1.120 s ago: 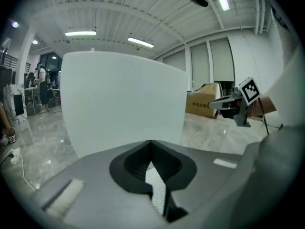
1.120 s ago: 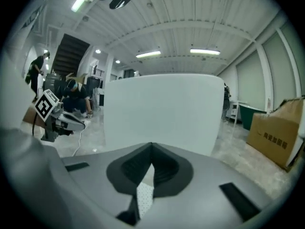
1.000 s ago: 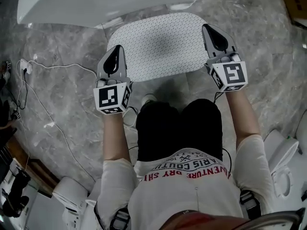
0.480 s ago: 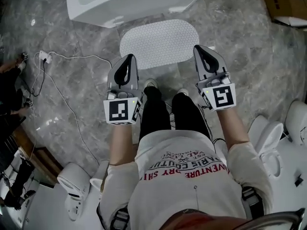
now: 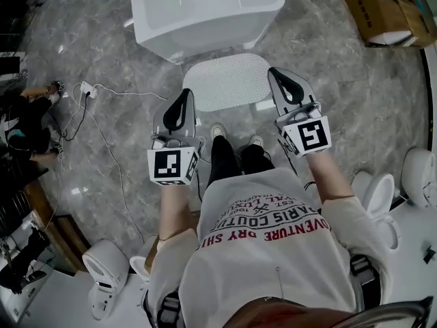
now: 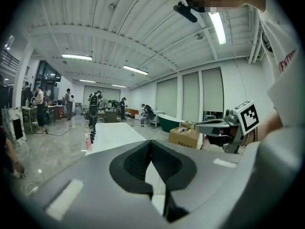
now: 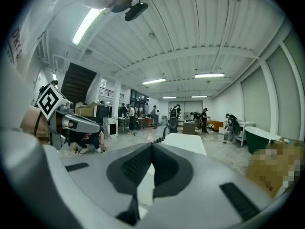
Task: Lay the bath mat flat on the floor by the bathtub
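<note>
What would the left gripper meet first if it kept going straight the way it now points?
Most likely the white bathtub, which sits straight beyond the shut left gripper with nothing in between. Held this high, it might instead skim over the tub's top; depth is unclear.

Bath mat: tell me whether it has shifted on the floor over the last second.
No. The bath mat lies flat in the same place, its far edge beside the bathtub as before; only the view has pulled back.
</note>
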Demonstrator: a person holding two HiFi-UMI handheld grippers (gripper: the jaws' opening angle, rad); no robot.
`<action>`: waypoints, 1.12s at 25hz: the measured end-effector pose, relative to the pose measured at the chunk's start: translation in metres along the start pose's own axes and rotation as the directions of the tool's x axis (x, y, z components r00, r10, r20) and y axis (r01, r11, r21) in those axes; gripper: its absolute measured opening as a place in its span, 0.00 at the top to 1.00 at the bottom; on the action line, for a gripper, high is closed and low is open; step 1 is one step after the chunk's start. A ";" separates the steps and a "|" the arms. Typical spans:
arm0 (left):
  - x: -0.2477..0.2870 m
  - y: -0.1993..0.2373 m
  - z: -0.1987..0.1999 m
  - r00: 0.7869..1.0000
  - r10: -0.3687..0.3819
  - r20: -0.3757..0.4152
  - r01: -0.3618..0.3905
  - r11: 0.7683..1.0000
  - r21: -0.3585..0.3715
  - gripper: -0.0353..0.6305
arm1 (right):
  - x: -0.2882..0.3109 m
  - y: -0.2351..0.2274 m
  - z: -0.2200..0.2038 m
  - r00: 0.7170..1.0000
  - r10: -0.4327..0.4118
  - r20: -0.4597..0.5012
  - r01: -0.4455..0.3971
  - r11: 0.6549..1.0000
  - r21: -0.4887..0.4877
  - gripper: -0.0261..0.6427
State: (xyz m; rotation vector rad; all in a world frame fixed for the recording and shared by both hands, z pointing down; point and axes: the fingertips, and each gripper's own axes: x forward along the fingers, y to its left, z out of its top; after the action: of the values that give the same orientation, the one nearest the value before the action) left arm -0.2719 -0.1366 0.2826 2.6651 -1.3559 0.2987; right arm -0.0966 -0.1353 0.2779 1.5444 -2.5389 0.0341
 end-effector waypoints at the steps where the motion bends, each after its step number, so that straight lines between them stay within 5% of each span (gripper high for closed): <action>1: -0.008 0.000 0.011 1.000 0.016 0.007 -0.016 1.000 0.002 0.93 | -0.005 0.002 0.012 1.000 0.003 0.011 -0.003 1.000 0.002 0.95; 10: -0.049 0.003 0.083 0.992 0.094 0.086 -0.095 0.995 0.007 0.93 | -0.036 0.005 0.088 0.993 0.018 0.113 -0.014 0.999 -0.034 0.95; 28: -0.056 -0.011 0.108 0.988 0.066 0.141 -0.069 0.997 0.019 0.93 | -0.049 -0.001 0.100 0.992 -0.004 0.130 0.010 0.999 -0.042 0.95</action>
State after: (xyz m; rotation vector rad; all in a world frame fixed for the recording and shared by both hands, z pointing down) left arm -0.2830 -0.1092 0.1642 2.7086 -1.4937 0.1375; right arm -0.0866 -0.1034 0.1713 1.5888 -2.6136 -0.1245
